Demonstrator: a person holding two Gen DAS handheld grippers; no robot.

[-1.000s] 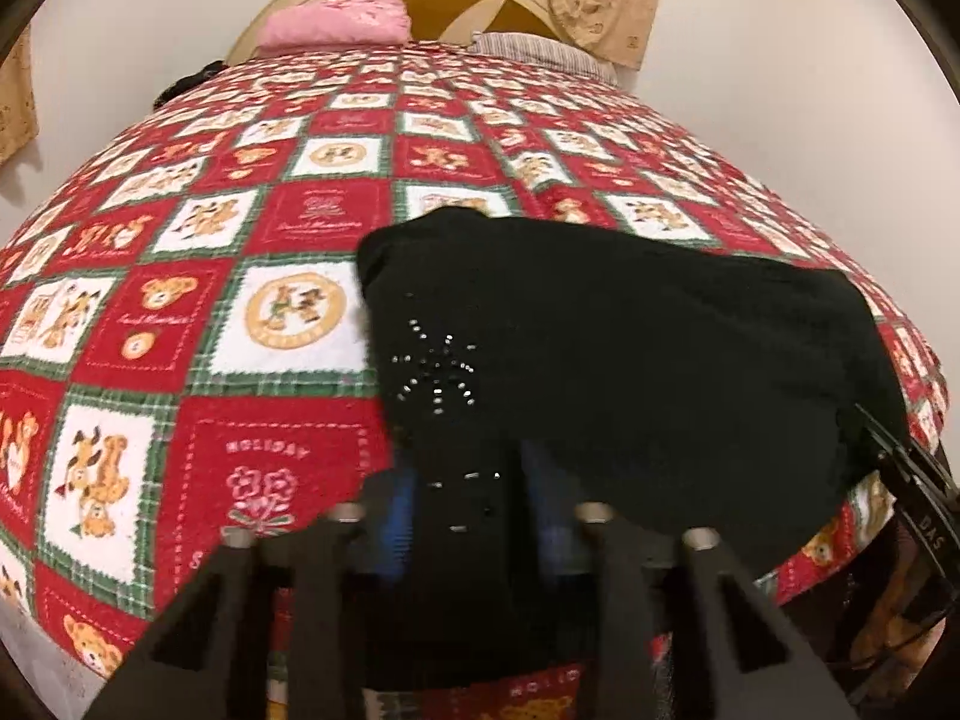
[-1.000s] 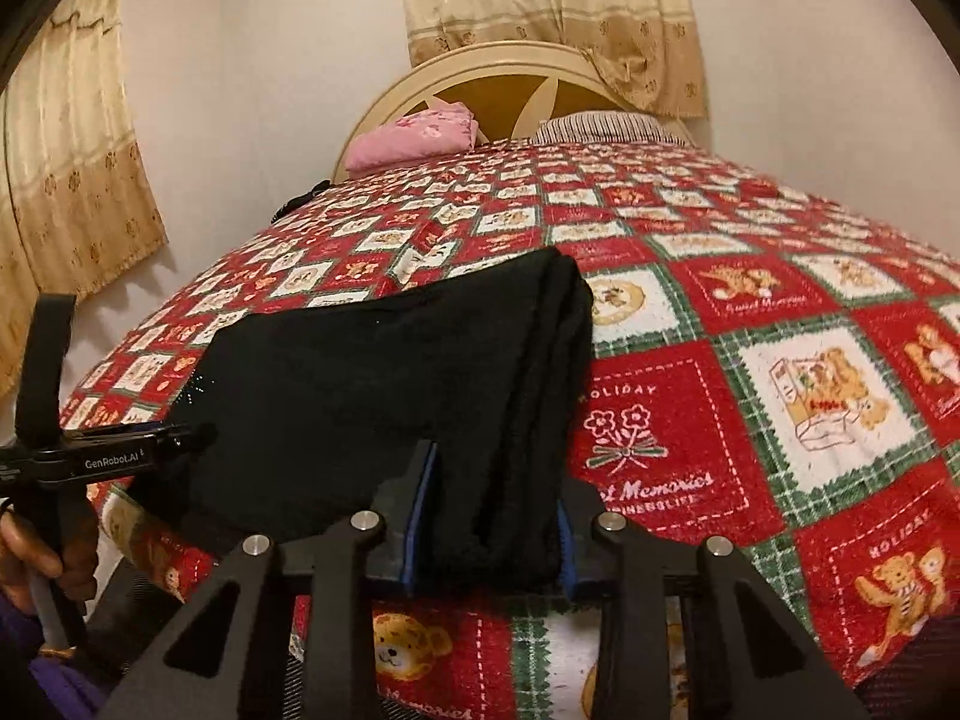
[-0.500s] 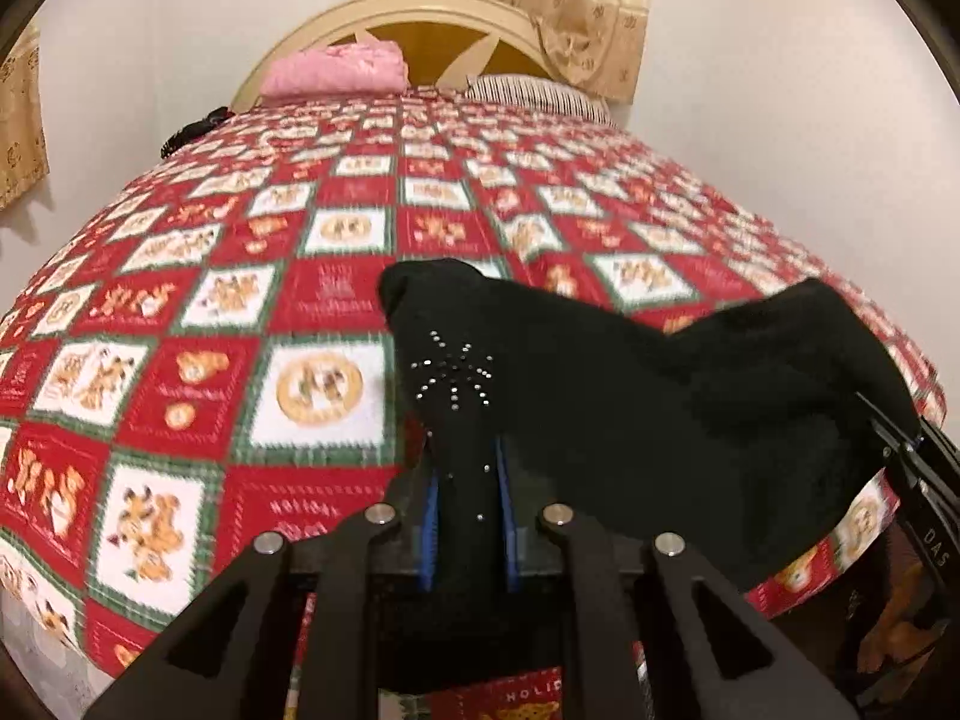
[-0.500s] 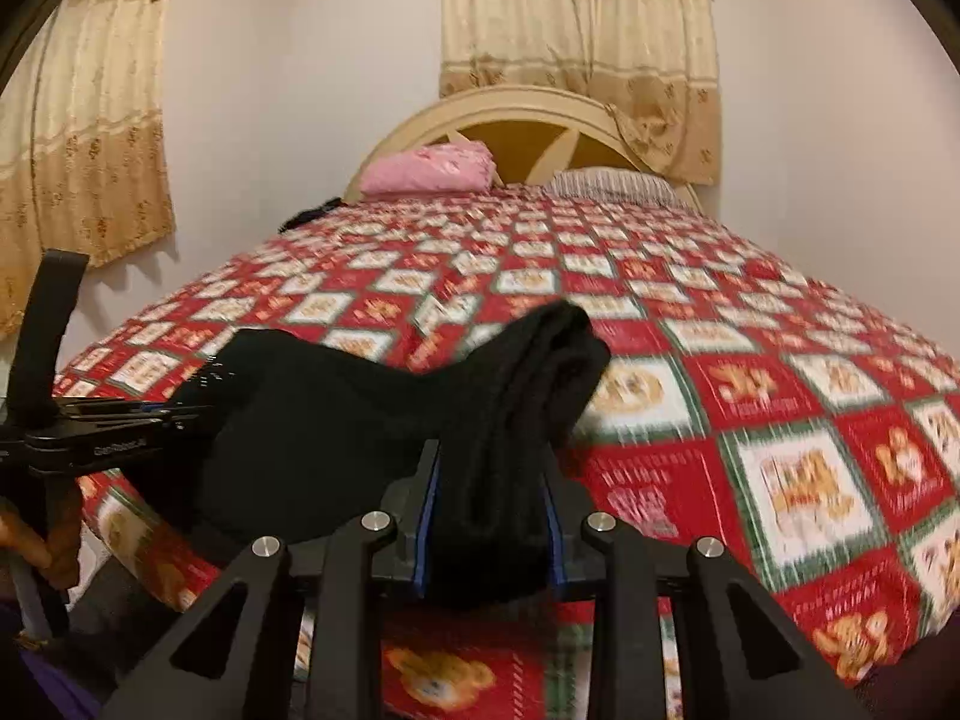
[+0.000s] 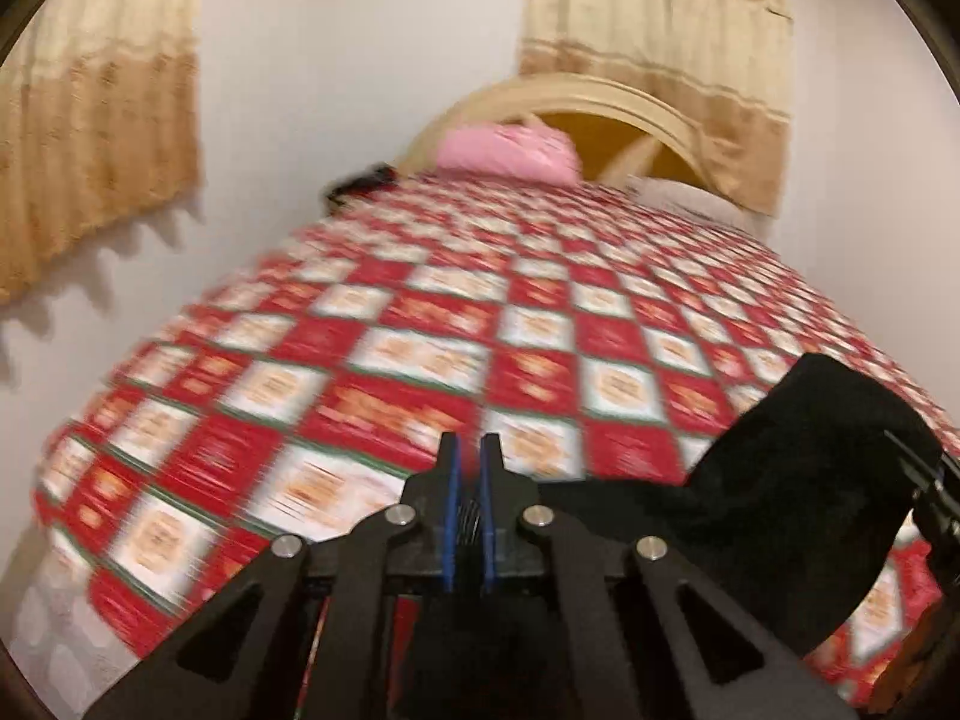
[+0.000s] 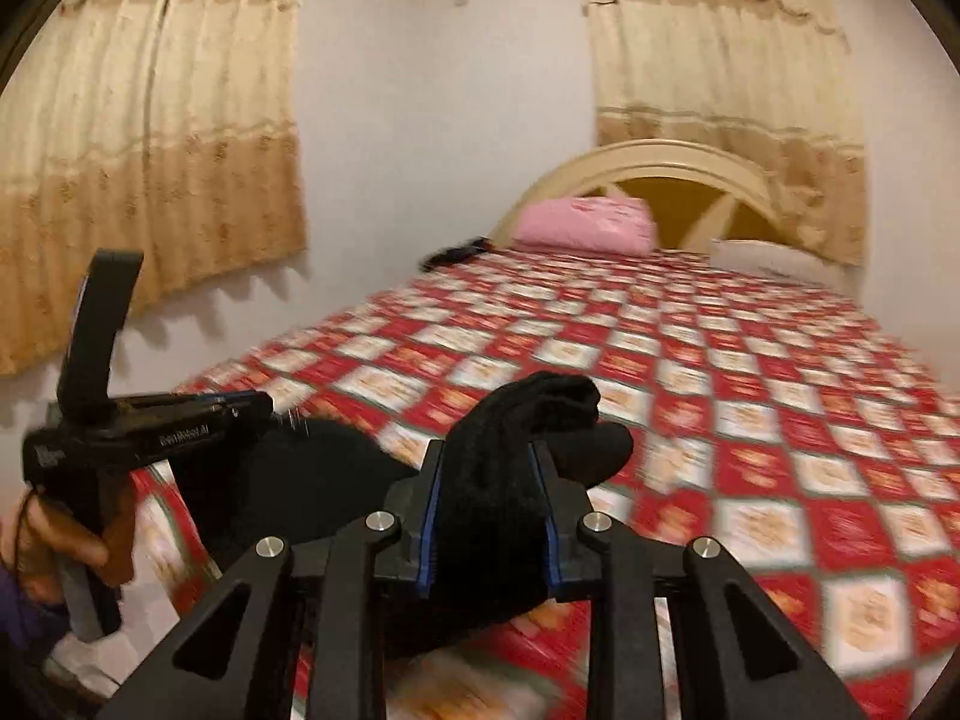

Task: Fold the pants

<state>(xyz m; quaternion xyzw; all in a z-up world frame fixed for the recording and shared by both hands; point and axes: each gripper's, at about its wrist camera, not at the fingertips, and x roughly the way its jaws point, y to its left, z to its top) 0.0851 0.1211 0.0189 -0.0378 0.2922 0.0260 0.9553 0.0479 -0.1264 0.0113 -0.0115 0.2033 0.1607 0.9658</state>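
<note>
pants: soft, limp knit, sags between grips | right gripper clamped on bunched edge, 6 o'clock | left gripper pinched shut on thin edge | hold corners.

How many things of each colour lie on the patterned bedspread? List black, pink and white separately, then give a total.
Black: 2, the pants and a dark item near the headboard, too blurred to name
Pink: 1, the pillow
White: 1, the pillow
Total: 4

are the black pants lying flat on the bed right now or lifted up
Lifted. The black pants hang bunched between the right tool and left tool, above the quilt.
</note>
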